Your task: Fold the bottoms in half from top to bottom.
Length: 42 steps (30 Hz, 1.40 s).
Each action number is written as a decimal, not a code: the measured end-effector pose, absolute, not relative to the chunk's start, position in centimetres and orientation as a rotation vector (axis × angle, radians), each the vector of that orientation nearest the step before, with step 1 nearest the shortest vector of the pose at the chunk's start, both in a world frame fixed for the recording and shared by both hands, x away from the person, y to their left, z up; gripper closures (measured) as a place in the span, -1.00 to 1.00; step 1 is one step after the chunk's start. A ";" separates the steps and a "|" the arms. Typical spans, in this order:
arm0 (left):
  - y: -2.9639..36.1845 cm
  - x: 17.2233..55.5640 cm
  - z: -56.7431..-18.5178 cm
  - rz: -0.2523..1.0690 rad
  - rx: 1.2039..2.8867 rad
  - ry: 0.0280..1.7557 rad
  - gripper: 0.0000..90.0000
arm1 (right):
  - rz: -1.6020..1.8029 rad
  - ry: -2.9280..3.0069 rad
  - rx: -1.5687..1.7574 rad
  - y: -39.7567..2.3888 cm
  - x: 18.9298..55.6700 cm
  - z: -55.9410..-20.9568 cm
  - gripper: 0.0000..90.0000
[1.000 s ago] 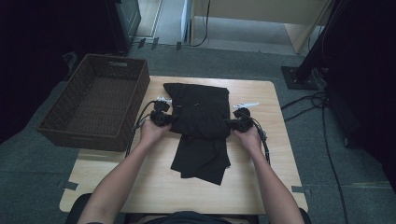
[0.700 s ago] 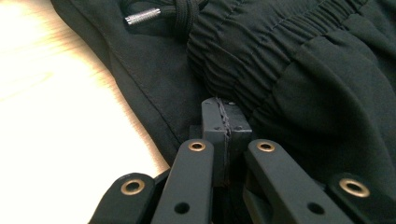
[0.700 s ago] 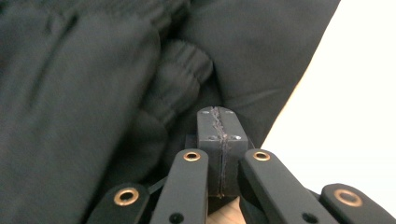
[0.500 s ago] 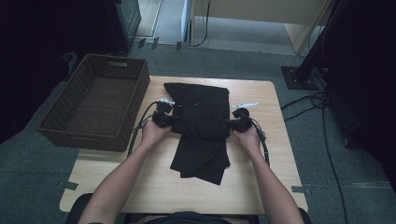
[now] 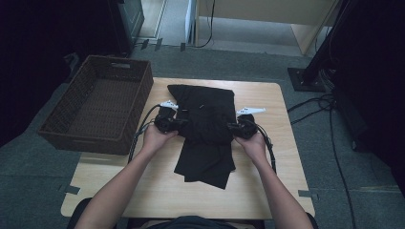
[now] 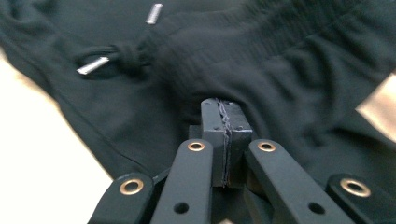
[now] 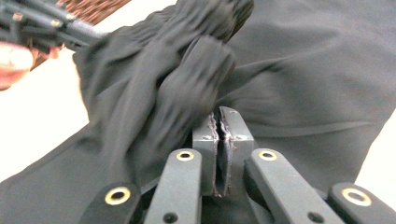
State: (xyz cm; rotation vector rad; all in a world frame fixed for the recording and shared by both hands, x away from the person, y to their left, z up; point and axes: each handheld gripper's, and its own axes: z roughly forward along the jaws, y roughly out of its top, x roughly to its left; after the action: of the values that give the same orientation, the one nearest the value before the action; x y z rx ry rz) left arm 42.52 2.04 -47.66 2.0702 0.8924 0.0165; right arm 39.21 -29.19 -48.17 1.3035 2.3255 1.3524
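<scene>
A black garment (image 5: 205, 119) with a drawstring lies spread on the wooden table (image 5: 267, 191). My left gripper (image 5: 179, 125) is shut on the garment's left side, about halfway down it. In the left gripper view my left gripper (image 6: 223, 109) has cloth pinched between its pads, and the drawstring's metal tips (image 6: 93, 65) lie beyond it. My right gripper (image 5: 231, 128) is shut on the opposite side. Up close, my right gripper (image 7: 218, 116) clamps a bunched fold of the black cloth (image 7: 187, 79), which rises ahead of it.
A brown wicker basket (image 5: 95, 102) stands off the table's left side, close to the left hand. Cables (image 5: 329, 119) trail over the grey carpet to the right. Bare tabletop shows in front of the garment's lower end.
Both hands have lifted a little with the cloth pinched. The garment's middle now bunches up between the grippers, and its lower part has shifted slightly.
</scene>
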 end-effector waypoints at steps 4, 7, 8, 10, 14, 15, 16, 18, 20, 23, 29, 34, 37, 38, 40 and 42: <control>2.0 41.1 -47.6 0.030 2.101 0.847 0.97 | 1.365 2.320 1.234 -29.2 37.5 -47.8 0.88; 2.3 41.4 -47.9 0.038 2.097 0.887 0.96 | 1.316 2.328 1.239 -29.3 37.0 -48.2 0.88; 2.3 41.4 -47.9 0.038 2.097 0.887 0.97 | 1.316 2.328 1.239 -29.3 37.0 -48.2 0.88; 2.9 42.3 -47.9 0.049 2.090 0.920 0.98 | 1.302 2.318 1.284 -29.7 37.4 -48.5 0.88; 3.4 44.2 -48.2 0.051 2.089 0.973 0.99 | 1.307 2.305 1.311 -30.0 37.9 -48.8 0.88; 3.3 44.7 -48.4 0.055 2.088 0.985 0.99 | 1.301 2.312 1.308 -30.0 38.0 -48.8 0.88; 3.3 45.2 -48.5 0.050 2.094 0.994 0.99 | 1.301 2.312 1.314 -30.0 38.1 -48.8 0.88; 3.0 46.1 -49.0 0.036 2.099 1.015 0.99 | 1.298 2.315 1.309 -29.9 38.3 -48.9 0.88; 2.4 46.9 -49.5 0.009 2.115 1.024 0.99 | 1.296 2.321 1.306 -29.7 38.5 -48.9 0.88; 1.8 47.3 -50.0 0.001 2.124 1.025 0.99 | 1.286 2.333 1.308 -29.5 38.9 -49.1 0.88; 1.0 47.3 -51.0 -0.084 2.113 1.018 1.00 | 1.316 2.339 1.336 -28.7 39.9 -50.0 0.89; 1.2 46.8 -50.2 -0.115 2.115 0.956 0.99 | 1.349 2.347 1.310 -28.4 39.6 -49.9 0.89; 1.3 45.2 -49.1 -0.104 2.104 0.879 0.99 | 1.371 2.358 1.236 -28.4 38.7 -49.1 0.81; 1.3 45.2 -49.1 -0.104 2.104 0.879 0.99 | 1.371 2.358 1.236 -28.4 38.7 -49.1 0.81; 1.5 44.1 -48.9 -0.087 2.119 0.848 0.99 | 1.376 2.366 1.151 -28.4 37.8 -48.7 0.79; 1.5 44.0 -49.2 -0.063 2.144 0.863 0.97 | 1.354 2.367 1.149 -28.5 37.4 -48.7 0.79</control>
State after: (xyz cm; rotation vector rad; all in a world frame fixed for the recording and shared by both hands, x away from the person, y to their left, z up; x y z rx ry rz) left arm 43.97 1.51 -49.20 2.1443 0.8635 -0.0626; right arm 37.40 -28.54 -48.70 1.1494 2.3669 1.3542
